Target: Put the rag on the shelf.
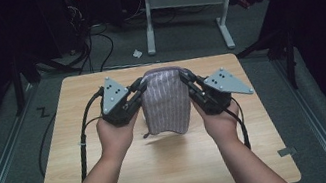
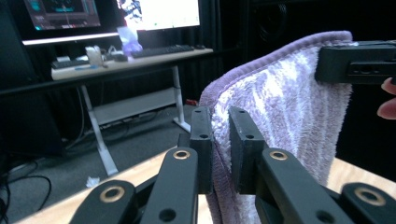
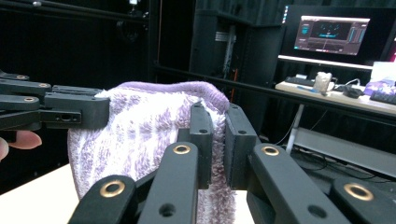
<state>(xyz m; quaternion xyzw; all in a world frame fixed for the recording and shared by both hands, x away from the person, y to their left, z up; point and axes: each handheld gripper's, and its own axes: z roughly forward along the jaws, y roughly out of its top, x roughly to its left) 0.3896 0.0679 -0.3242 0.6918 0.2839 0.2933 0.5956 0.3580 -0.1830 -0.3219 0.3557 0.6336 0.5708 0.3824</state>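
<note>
A purple-and-white striped towel [image 1: 167, 102] hangs above the wooden table [image 1: 165, 172], held up by its two top corners. My left gripper [image 1: 139, 86] is shut on the towel's left corner, and in the left gripper view my left gripper [image 2: 220, 126] pinches the purple hem of the towel [image 2: 285, 98] between its black pads. My right gripper [image 1: 186, 79] is shut on the right corner; the right gripper view has my right gripper [image 3: 218, 121] clamped on the towel [image 3: 140, 135]. The towel's lower edge hangs free just above the tabletop.
A white-legged desk [image 1: 183, 1] stands on the floor beyond the table, with monitors [image 2: 159, 11] and a keyboard on it. Cables [image 1: 82, 136] trail from both grippers across the table's left and right sides. Dark curtains surround the area.
</note>
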